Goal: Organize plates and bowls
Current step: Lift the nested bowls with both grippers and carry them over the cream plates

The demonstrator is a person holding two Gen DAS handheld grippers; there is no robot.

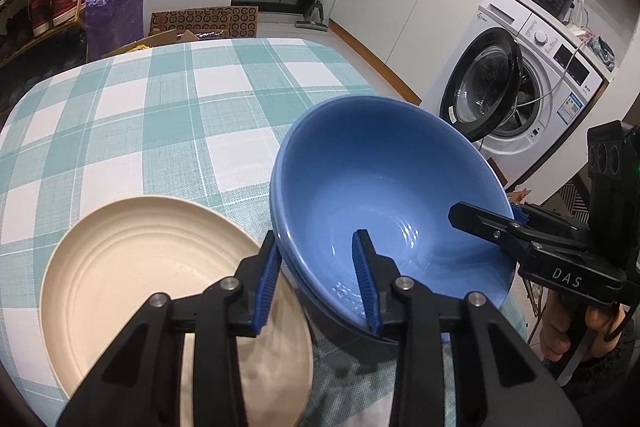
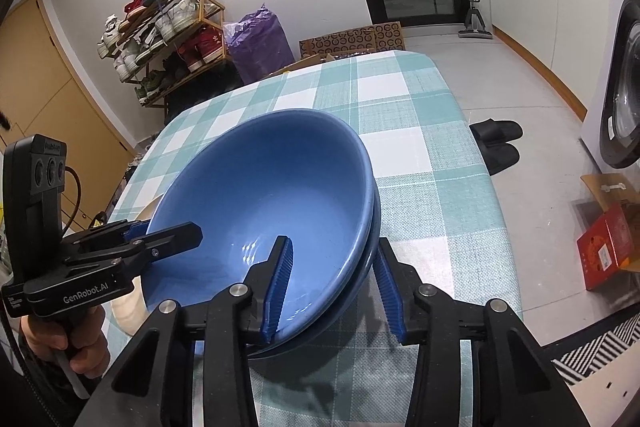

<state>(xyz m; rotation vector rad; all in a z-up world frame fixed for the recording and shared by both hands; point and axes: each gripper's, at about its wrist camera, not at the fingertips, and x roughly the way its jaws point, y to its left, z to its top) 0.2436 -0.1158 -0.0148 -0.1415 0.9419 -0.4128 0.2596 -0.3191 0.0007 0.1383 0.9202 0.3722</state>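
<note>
Two blue bowls are nested, the upper bowl point(image 1: 380, 179) point(image 2: 260, 187) inside a lower one point(image 2: 370, 251), on the teal checked tablecloth point(image 1: 160, 107) point(image 2: 400, 107). My left gripper point(image 1: 316, 233) point(image 2: 168, 229) straddles their left rim, one blue pad inside the bowl and one against the outer wall, shut on the stack. My right gripper point(image 2: 333, 239) point(image 1: 486, 215) straddles the opposite rim the same way, its pads against both sides of the wall. A cream ridged plate point(image 1: 140, 267) point(image 2: 128, 307) lies on the cloth just left of the bowls, partly under my left gripper.
The table's right edge runs close beside the bowls. On the floor beyond it are black slippers point(image 2: 496, 143) and a red box point(image 2: 604, 251). A washing machine point(image 1: 520, 99) has its door open. A shoe rack point(image 2: 160, 39) stands at the far wall.
</note>
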